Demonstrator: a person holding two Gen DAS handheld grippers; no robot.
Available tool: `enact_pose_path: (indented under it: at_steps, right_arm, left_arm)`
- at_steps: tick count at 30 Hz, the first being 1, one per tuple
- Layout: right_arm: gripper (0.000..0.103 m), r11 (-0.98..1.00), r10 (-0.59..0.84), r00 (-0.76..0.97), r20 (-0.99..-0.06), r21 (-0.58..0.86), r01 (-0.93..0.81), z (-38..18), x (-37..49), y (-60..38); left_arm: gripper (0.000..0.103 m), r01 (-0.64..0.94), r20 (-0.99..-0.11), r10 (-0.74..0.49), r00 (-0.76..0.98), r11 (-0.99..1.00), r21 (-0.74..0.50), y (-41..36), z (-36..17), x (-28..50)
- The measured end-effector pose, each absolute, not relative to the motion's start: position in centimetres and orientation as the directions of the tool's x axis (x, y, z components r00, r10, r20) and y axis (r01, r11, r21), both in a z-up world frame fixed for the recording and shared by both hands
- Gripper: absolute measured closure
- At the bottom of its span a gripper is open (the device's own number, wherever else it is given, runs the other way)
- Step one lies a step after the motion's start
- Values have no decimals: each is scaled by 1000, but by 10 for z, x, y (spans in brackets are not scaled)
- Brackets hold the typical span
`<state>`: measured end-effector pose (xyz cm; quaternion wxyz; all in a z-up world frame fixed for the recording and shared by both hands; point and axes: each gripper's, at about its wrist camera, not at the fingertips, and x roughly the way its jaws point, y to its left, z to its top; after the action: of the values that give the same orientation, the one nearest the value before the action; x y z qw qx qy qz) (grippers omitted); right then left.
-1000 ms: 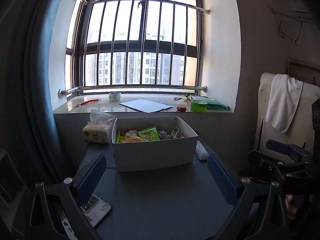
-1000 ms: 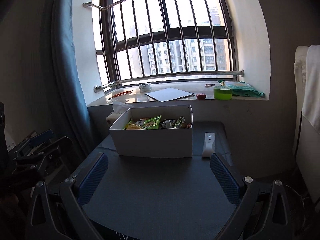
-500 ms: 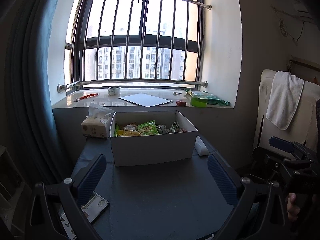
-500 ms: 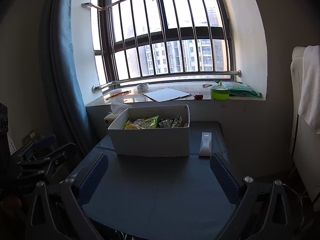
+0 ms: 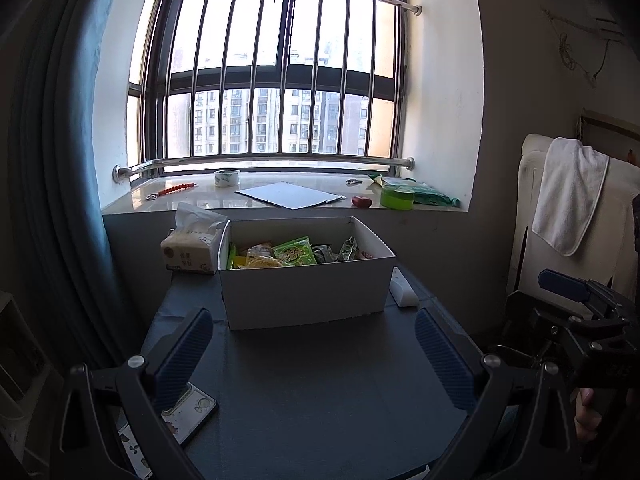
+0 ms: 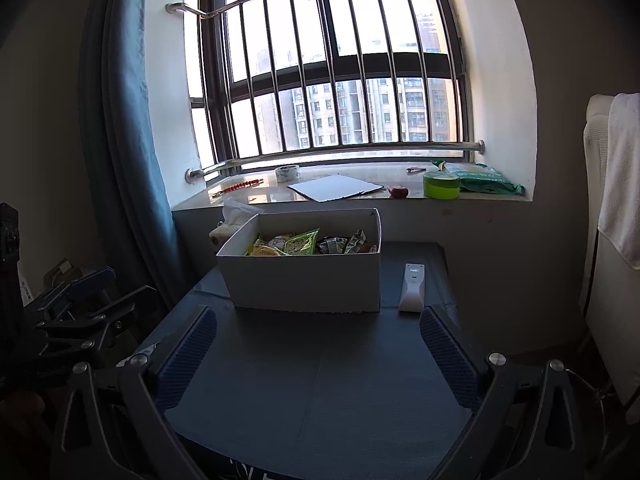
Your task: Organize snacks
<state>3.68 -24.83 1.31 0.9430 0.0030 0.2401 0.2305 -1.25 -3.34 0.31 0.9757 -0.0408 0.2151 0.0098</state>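
So both grippers are hanging back over the near edge of the dark grey table, and the open white cardboard box full of snack packets is sitting straight ahead of them, well apart from the fingertips. The left gripper is spread wide with nothing in it, and the same is going for the right gripper. The box's long axis is running crosswise to the fingers, its broad front wall facing them. I'm guessing either hand could reach in; the box is lying slightly left of centre for the right one. The left view is showing a phone lying under its left finger, and the tissue pack fully, beyond the box's left end. The right view is showing the white remote whole, just right of the box.
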Motion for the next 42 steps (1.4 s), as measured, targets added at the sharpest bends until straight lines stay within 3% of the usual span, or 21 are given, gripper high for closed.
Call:
enact_pose_path:
  at_steps: [42]
  right_arm:
    - [0, 898, 425, 781, -457, 104, -428, 10, 35, -247]
  left_arm:
    - [0, -30, -427, -5, 904, 997, -74, -35, 0, -12]
